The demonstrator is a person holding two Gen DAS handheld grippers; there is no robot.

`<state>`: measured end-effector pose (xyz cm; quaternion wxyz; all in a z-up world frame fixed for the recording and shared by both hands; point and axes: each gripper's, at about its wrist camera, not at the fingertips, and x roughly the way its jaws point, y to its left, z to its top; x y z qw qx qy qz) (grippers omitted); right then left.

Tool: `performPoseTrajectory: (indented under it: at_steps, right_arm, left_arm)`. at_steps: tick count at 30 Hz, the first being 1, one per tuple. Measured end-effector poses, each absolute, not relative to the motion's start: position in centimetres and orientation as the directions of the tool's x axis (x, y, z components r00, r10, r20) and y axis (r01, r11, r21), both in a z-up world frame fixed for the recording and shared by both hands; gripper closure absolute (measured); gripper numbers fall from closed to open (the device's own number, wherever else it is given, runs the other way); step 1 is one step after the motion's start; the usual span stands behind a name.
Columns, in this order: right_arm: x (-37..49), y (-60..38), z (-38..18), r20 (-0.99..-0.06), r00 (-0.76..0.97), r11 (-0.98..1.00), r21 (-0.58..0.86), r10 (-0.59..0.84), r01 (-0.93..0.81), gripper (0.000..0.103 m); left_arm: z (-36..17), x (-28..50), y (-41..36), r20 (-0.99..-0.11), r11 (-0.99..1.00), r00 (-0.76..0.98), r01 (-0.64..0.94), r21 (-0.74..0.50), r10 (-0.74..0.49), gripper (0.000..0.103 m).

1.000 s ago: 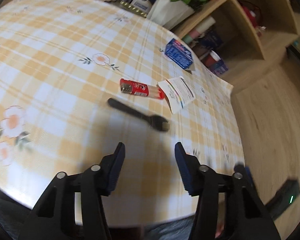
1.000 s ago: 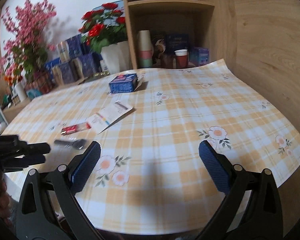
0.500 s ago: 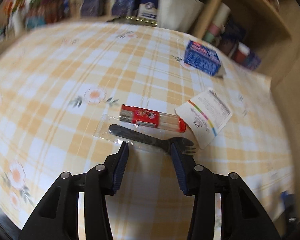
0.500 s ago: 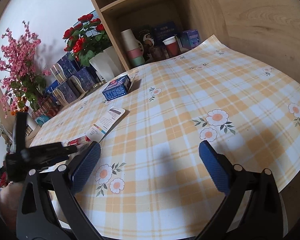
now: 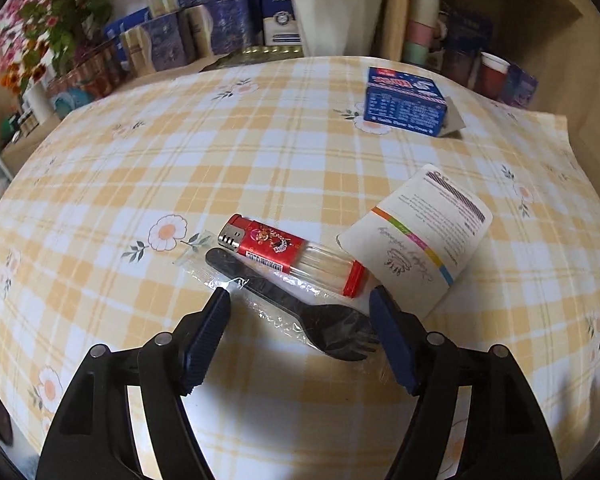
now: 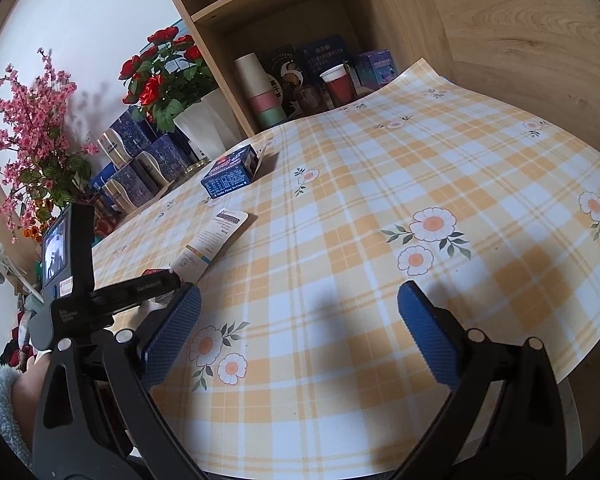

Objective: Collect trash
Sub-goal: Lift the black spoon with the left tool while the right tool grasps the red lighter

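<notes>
1. Nearest, the left gripper [image 5: 300, 304] points steeply down at the checked tablecloth [image 5: 260, 152]. Its jaws are opening and grip nothing; the black plastic fork [image 5: 300, 308], sealed in a clear wrapper [image 5: 276, 316], lies flat between them.
2. Just beyond, touching the fork's far side, lies a red-capped toothpick tube [image 5: 296, 258]; a paper card [image 5: 420, 236] sits to its right. Closing should catch only the fork, low against the cloth, likely across its handle.
3. Far right stands a blue carton [image 5: 404, 106].
4. The right gripper [image 6: 300, 328] hovers wide open and empty over bare cloth.
</notes>
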<state>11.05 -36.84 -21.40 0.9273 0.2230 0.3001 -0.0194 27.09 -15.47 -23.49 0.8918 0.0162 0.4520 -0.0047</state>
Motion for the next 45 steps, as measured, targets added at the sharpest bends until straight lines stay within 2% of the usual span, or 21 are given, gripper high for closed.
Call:
performPoseTrajectory:
  at_steps: [4, 7, 9, 11, 13, 15, 18, 27, 30, 35, 39, 41, 43, 45]
  right_arm:
    - [11.1, -36.8, -21.4, -0.569, 0.817, 0.902, 0.398, 0.098, 0.168, 0.006]
    - [11.1, -36.8, -21.5, -0.569, 0.817, 0.902, 0.399, 0.099, 0.169, 0.006]
    - [11.1, -36.8, -21.5, -0.570, 0.816, 0.902, 0.398, 0.099, 0.169, 0.006]
    - [11.1, -36.8, -21.5, -0.570, 0.815, 0.902, 0.399, 0.101, 0.167, 0.006]
    - [11.1, -36.8, -21.5, -0.570, 0.816, 0.904, 0.395, 0.100, 0.164, 0.006]
    - [11.1, -36.5, -21.6, -0.572, 0.814, 0.907, 0.389, 0.101, 0.161, 0.006]
    - [11.1, -36.1, -21.7, -0.573, 0.813, 0.912, 0.380, 0.104, 0.151, 0.006]
    - [11.5, -33.4, -21.0, -0.574, 0.806, 0.954, 0.296, 0.144, 0.041, 0.006]
    - [12.4, -31.2, -20.5, -0.595, 0.778, 0.967, 0.249, 0.202, -0.060, 0.006]
    - [15.4, -26.1, -18.9, -0.611, 0.726, 0.945, 0.135, 0.315, -0.296, 0.013]
    - [20.4, -22.5, -19.0, -0.662, 0.616, 0.876, 0.135, 0.428, -0.463, 0.026]
    - [23.6, -20.5, -19.8, -0.712, 0.562, 0.858, 0.113, 0.422, -0.501, 0.041]
    - [25.6, -19.2, -20.3, -0.739, 0.540, 0.853, 0.089, 0.403, -0.514, 0.048]
    - [27.4, -17.6, -20.8, -0.758, 0.525, 0.843, 0.060, 0.387, -0.535, 0.049]
  left_arm:
    - [-23.5, 26.4, -14.2, -0.810, 0.998, 0.586, 0.061, 0.021, -0.019, 0.033]
    - [-23.4, 25.4, -12.7, -0.809, 0.995, 0.586, 0.098, 0.024, -0.039, 0.038]
    - [-23.1, 24.6, -11.4, -0.808, 0.993, 0.587, 0.118, 0.023, -0.051, 0.060]
    - [-22.9, 24.2, -10.2, -0.813, 0.992, 0.579, 0.126, 0.010, -0.066, 0.075]
    - [-22.7, 24.0, -8.6, -0.819, 0.990, 0.563, 0.135, -0.040, -0.110, 0.081]
    - [-22.6, 23.9, -7.3, -0.821, 0.988, 0.553, 0.128, -0.082, -0.140, 0.091]
    - [-22.7, 23.7, -6.0, -0.819, 0.982, 0.542, 0.124, -0.143, -0.188, 0.097]
    - [-21.2, 20.7, -2.4, -0.745, 0.948, 0.592, 0.127, -0.291, -0.308, 0.101]
    - [-19.8, 19.5, -1.2, -0.703, 0.941, 0.632, 0.148, -0.305, -0.327, 0.101]
    - [-18.0, 17.8, 1.2, -0.647, 0.936, 0.684, 0.164, -0.313, -0.336, 0.101]
    - [-17.5, 16.9, 3.8, -0.619, 0.928, 0.709, 0.144, -0.343, -0.339, 0.101]
    - [-17.4, 16.6, 4.8, -0.611, 0.924, 0.715, 0.136, -0.356, -0.340, 0.101]
    - [-17.4, 16.2, 5.7, -0.606, 0.921, 0.717, 0.131, -0.368, -0.344, 0.101]
    - [-17.6, 15.9, 6.4, -0.602, 0.917, 0.719, 0.128, -0.378, -0.348, 0.101]
